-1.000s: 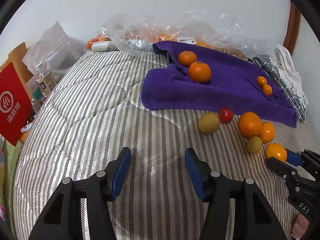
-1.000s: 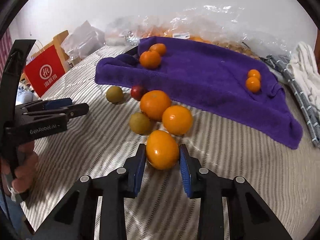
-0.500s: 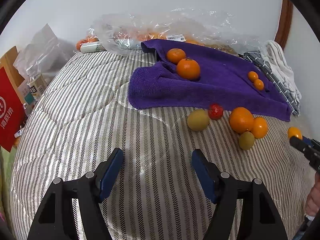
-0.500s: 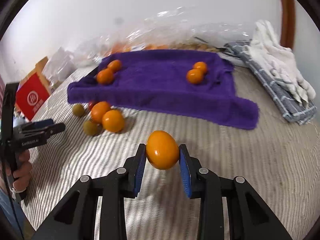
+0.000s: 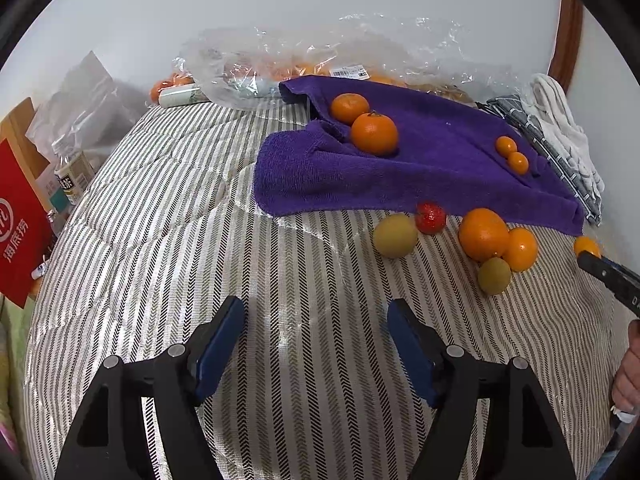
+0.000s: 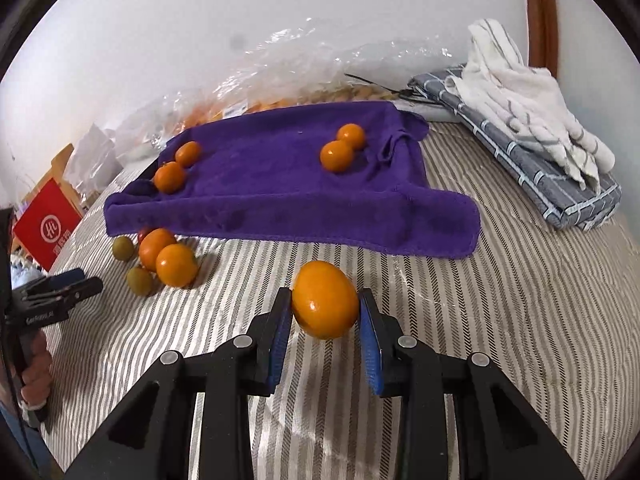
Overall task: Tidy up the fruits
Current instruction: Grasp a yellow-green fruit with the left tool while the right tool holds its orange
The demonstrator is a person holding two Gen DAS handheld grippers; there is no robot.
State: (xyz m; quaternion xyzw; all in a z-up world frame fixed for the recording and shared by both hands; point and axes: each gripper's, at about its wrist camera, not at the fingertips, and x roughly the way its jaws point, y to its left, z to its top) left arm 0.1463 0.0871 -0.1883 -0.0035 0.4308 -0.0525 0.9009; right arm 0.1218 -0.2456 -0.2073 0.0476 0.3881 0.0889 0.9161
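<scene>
My right gripper (image 6: 325,320) is shut on an orange (image 6: 325,299) and holds it above the striped bed cover, in front of the purple towel (image 6: 272,184). The towel carries two oranges (image 6: 169,177) at its left and two small ones (image 6: 337,155) at its right. A loose cluster of oranges (image 5: 484,234), two green fruits (image 5: 395,236) and a red fruit (image 5: 430,218) lies on the cover before the towel. My left gripper (image 5: 316,340) is open and empty, low over the cover, well short of that cluster.
A clear plastic bag (image 5: 320,60) with more fruit lies behind the towel by the wall. Folded grey and white cloths (image 6: 532,128) lie at the right. A red bag (image 5: 18,220) and bottles stand off the bed's left edge.
My right gripper has lifted the orange off the cover and carried it right and toward the towel's right end. My left gripper has opened wider and shifted a little left.
</scene>
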